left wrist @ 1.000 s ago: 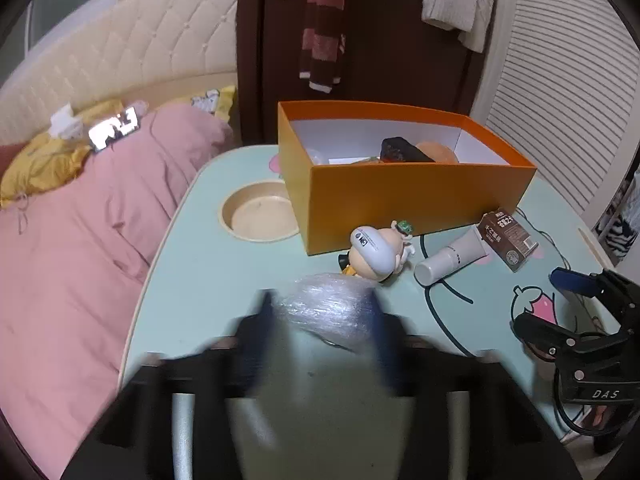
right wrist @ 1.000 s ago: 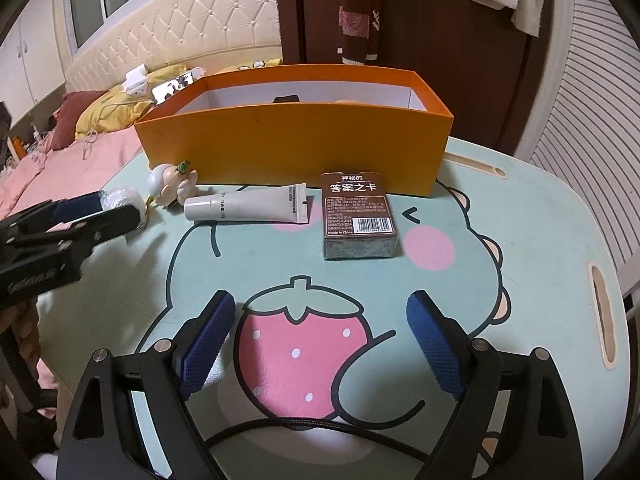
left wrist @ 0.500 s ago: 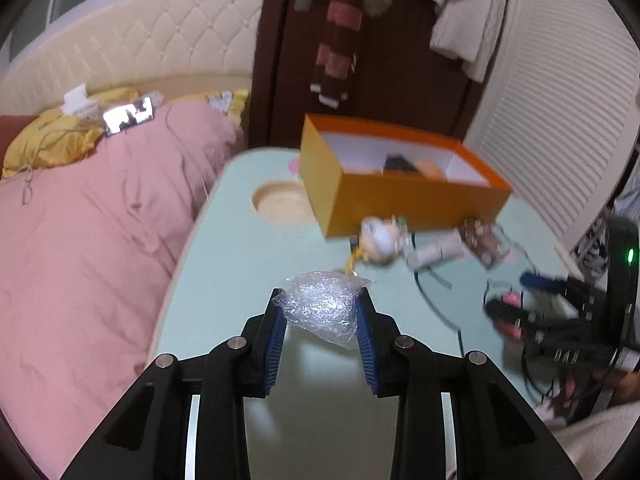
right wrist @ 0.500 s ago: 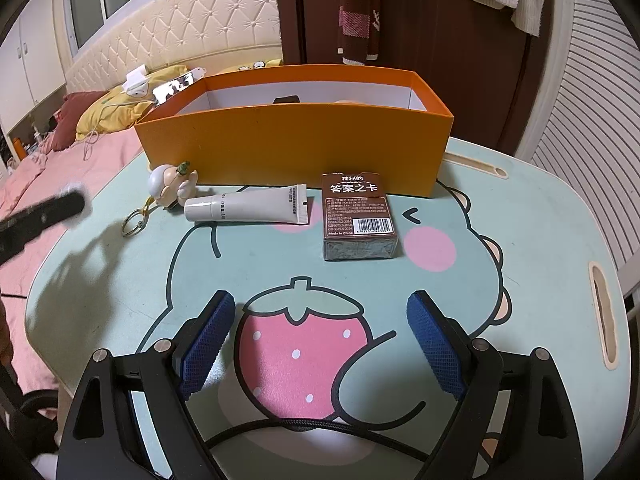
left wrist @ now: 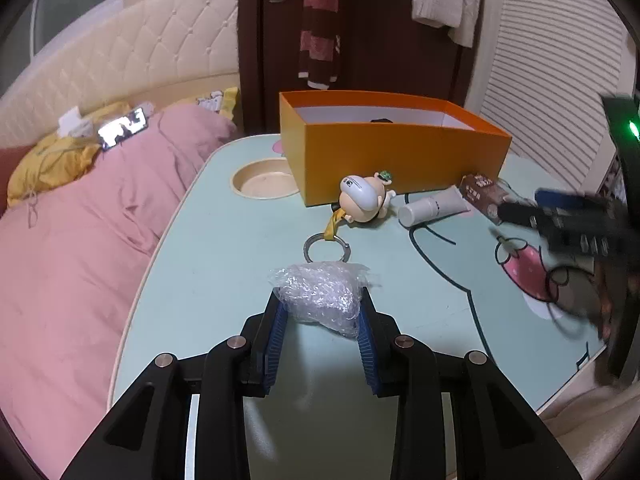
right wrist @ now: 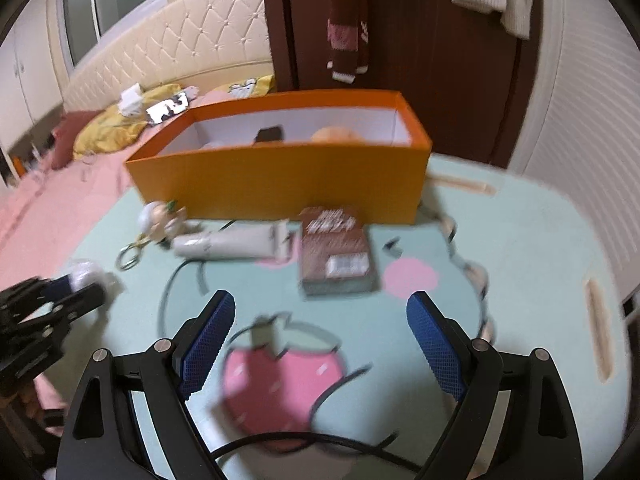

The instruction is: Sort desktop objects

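Note:
My left gripper (left wrist: 320, 308) is shut on a crumpled clear plastic wrap (left wrist: 318, 294), held above the near left part of the mint table (left wrist: 208, 272). Beyond it lie a doll keychain (left wrist: 362, 200), a white tube (left wrist: 432, 208) and a brown card box (left wrist: 482, 194), all in front of the orange box (left wrist: 400, 160). My right gripper (right wrist: 320, 320) stands open and empty above the strawberry print, short of the brown card box (right wrist: 338, 252) and the tube (right wrist: 232, 243). From the right wrist view the left gripper (right wrist: 76, 288) shows at the left edge with the wrap.
The orange box (right wrist: 280, 184) holds a dark item and an orange round thing. A round recess (left wrist: 264, 180) sits in the table left of the box. A pink quilt (left wrist: 68, 248) lies along the left table edge. A black cable crosses the near table.
The left gripper with the wrap drew back from the box and sits lower over the table; its view now shows more table. The right wrist view has shifted slightly and blurred.

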The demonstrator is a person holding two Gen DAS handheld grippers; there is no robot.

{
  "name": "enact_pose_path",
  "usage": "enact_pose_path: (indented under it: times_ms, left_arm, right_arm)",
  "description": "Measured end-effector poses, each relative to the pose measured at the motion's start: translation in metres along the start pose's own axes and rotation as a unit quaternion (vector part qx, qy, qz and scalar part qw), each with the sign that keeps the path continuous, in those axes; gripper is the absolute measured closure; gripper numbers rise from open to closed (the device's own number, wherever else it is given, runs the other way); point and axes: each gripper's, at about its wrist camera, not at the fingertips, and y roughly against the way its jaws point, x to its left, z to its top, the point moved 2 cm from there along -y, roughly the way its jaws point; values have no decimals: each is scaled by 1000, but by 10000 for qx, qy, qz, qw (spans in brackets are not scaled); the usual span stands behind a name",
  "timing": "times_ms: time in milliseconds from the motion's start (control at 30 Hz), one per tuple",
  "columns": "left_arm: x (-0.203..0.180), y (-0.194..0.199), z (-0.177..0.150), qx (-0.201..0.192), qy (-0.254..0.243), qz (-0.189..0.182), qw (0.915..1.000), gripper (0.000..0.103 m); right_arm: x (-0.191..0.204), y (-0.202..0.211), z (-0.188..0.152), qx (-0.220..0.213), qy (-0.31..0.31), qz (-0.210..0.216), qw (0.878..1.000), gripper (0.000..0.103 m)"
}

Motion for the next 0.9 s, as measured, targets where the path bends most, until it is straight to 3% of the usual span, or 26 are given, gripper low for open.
enact_pose_path:
  times_ms: [333, 367, 433, 467, 700, 900]
  left_arm:
    - [0, 2, -2, -66, 41, -33, 10000, 71]
    - [0, 2, -2, -69, 41, -29, 10000, 71]
    - [-1, 2, -2, -62, 23, -6, 10000, 71]
    - [-2, 2, -2, -56, 11, 9, 10000, 71]
    - [-4, 6, 5, -66, 73, -160, 9998, 71]
    - [-11, 17, 35, -358, 43, -399, 9986, 72]
  right_arm:
    - [-19, -29, 27, 473, -218, -139, 9985, 16]
    - [-19, -31, 26, 510, -194, -104, 9985, 21]
    - [-19, -33, 26, 575, -126, -94, 9982, 59]
    - [-19, -34, 26, 601, -82, -115, 9981, 61]
    - [-13, -10, 24, 289, -13, 148, 9995, 61]
    - [-12, 6, 32, 124, -65, 371, 9992, 61]
